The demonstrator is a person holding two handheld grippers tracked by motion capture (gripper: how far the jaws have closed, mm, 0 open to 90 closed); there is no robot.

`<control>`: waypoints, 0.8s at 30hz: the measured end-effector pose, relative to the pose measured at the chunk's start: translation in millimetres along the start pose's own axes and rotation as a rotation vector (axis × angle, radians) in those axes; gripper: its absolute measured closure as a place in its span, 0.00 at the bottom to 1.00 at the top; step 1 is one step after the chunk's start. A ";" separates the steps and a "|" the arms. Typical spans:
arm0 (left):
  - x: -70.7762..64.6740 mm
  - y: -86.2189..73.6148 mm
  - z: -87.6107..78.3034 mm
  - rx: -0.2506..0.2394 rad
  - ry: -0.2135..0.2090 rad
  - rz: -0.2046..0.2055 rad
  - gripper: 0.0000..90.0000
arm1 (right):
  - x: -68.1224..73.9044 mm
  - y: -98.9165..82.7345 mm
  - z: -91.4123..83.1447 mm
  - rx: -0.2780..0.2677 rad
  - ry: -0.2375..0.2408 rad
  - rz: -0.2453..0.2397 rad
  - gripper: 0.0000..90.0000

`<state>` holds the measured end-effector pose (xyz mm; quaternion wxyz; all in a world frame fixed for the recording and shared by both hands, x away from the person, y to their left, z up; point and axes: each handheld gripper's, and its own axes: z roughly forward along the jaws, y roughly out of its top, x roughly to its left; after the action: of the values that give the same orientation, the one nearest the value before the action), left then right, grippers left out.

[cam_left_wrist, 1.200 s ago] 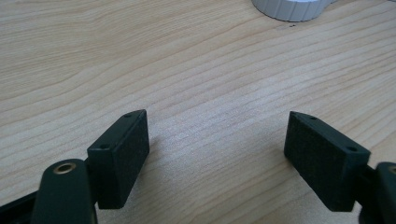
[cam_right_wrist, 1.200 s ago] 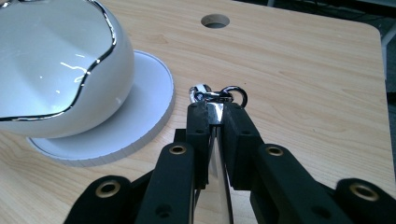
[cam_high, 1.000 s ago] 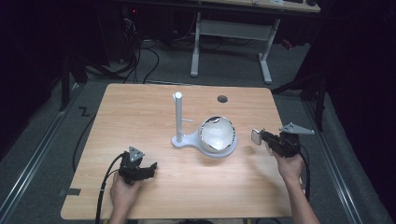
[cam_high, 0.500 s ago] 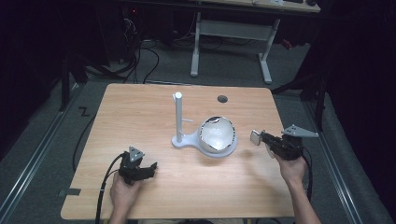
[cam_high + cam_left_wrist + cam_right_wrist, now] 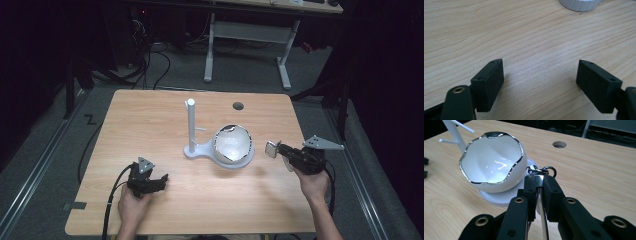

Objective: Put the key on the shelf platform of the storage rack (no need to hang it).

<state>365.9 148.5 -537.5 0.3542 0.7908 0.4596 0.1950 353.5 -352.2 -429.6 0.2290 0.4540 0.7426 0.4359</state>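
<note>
We count one wooden bench [image 5: 150,120], two claws, one white stand, one bowl and one small metal piece.

The white stand [image 5: 191,125] is a single upright post with short side pegs, rising from a flat base near the bench's middle. One round hole [image 5: 238,106] sits in the bench top behind it.

The bowl [image 5: 232,144] is white with a wavy silver rim; it rests tilted on the round end of the stand's base, its mouth turned toward the right claw. We see nothing inside it, only glare on the glaze [image 5: 496,165].

The left claw [image 5: 150,182] lies low at the near left of the bench, held by one hand [image 5: 132,202]. Its jaws stand wide apart with bare wood between them; its fingers [image 5: 489,83] grip nothing.

The right claw [image 5: 276,148] hovers just right of the bowl, held by the other hand [image 5: 315,182]. Its jaws are pressed together on a flat shiny metal piece [image 5: 539,180], with a small clasp and ring [image 5: 549,171] showing at the tips. It is near the bowl, not touching.
</note>
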 end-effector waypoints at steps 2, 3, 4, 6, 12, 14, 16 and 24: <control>0.0 0.0 0.0 0.000 0.000 0.000 0.25 | 2.6 0.6 -1.3 -0.002 0.007 -0.004 0.91; 0.0 0.0 0.0 0.000 0.000 0.000 0.25 | 3.9 1.0 -1.9 -0.001 0.012 -0.005 0.91; 0.0 0.0 0.0 0.000 0.000 0.000 0.25 | 5.2 1.6 -2.3 -0.005 0.018 -0.008 0.91; 0.0 0.0 0.0 0.000 0.000 0.000 0.25 | 8.1 3.4 -3.3 -0.009 0.026 -0.013 0.91; 0.0 0.0 0.0 0.000 0.000 0.000 0.25 | 16.3 9.6 -3.8 -0.016 0.049 -0.033 0.91; 0.0 0.0 0.0 0.000 0.000 0.000 0.25 | 18.0 11.0 -3.1 -0.020 0.061 -0.038 0.91; 0.0 0.0 0.0 0.000 0.000 0.000 0.25 | 21.2 12.7 -2.5 -0.021 0.068 -0.045 0.91; 0.0 0.0 0.0 0.000 0.000 0.000 0.25 | 30.5 20.8 1.5 -0.026 0.103 -0.062 0.91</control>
<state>365.9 148.5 -537.5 0.3541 0.7908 0.4597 0.1949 349.7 -320.6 -410.9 0.2098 0.4046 0.7613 0.4612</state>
